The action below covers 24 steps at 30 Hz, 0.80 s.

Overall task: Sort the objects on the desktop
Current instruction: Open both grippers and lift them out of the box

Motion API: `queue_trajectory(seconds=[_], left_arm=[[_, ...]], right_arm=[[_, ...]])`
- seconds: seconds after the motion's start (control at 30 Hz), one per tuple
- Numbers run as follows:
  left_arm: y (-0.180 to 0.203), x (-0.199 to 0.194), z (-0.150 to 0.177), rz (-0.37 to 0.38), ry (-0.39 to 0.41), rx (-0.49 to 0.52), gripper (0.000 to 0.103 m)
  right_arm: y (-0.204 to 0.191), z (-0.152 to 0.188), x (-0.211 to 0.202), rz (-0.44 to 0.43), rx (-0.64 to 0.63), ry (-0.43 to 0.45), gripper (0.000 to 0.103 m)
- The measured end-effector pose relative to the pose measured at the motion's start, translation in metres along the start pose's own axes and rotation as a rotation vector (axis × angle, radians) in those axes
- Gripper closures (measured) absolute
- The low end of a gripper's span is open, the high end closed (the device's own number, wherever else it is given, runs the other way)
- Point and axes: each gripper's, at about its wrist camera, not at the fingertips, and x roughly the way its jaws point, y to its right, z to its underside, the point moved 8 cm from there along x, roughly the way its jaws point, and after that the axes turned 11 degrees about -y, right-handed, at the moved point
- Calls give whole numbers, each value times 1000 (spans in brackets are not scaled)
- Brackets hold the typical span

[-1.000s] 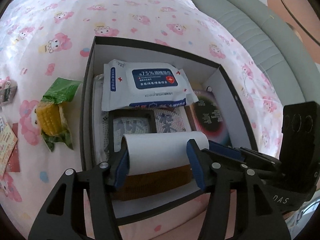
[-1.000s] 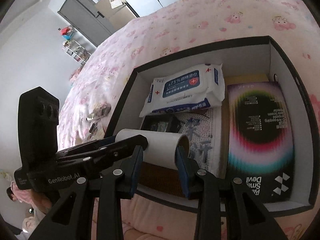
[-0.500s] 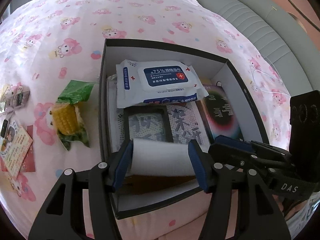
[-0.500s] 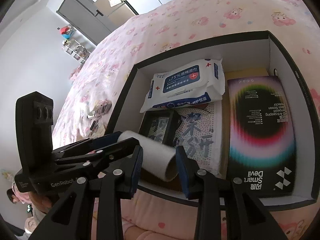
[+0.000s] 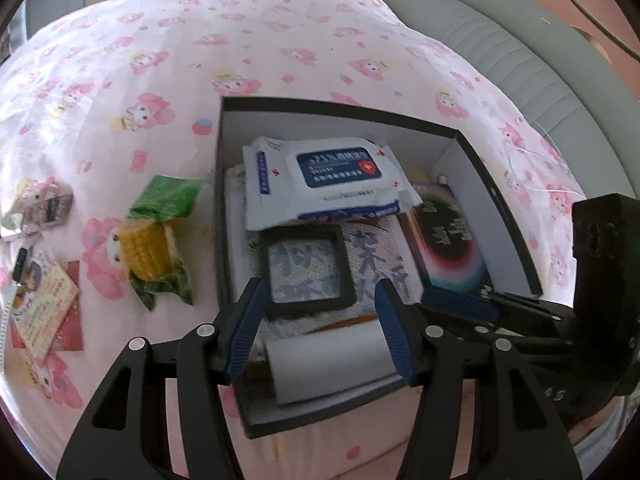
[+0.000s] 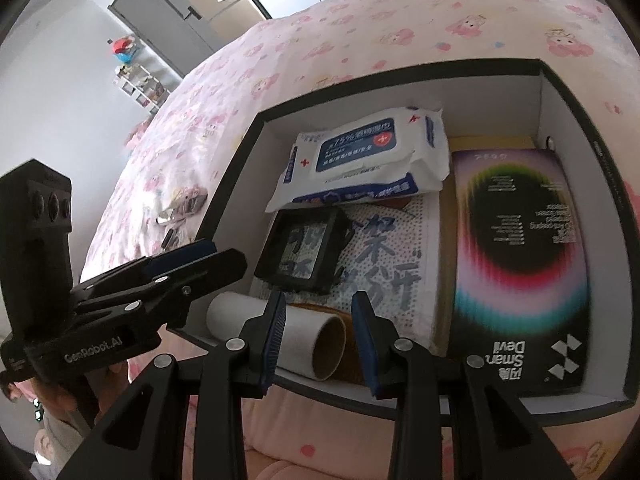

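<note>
Paper roll [image 6: 304,340] lies flat along box's [image 6: 240,184] near wall

Left tool [image 5: 320,330]: angled downward, jaws apart, gripping nothing. Right tool [image 6: 318,334]: angled downward just beside it, jaws apart, narrower gap.

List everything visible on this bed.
Black cardboard box: one, white inside, on pink cartoon-print sheet.
White-and-blue wet-wipes pack: one, box's far end.
Black square frame: one, on printed white cloth, in box.
Black package with rainbow ring: one, box's right side.
White paper roll: one, box's near end.
Yellow corn cob, green wrapper: one, left of box.
Cards and trinkets: several, mixed, sheet's left edge.
Left gripper, right gripper: two, black, blue pads, above roll.
</note>
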Motion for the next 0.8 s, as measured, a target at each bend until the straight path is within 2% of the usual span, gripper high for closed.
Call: queue_trajectory(seconds=[0.2,0.33,0.43,0.6,0.8], left_arm=[[5,0,6,-14,-5,11,46],[10,-14,9,-34,31,26,47],[13,-28,13,-21,65,22,48],[13,-46,32,-3,97,12,48],[4,-70,58,-50,136,8,48]], right_arm=[[-2,2,-2,45,-17,12,72],[-9,3,-16,108,-57,62,72],[-18,3,-31,152,-85,109,72],[-35,15,-46,143,-102,153,72],[-59,39,-47,119,-128,154,72]])
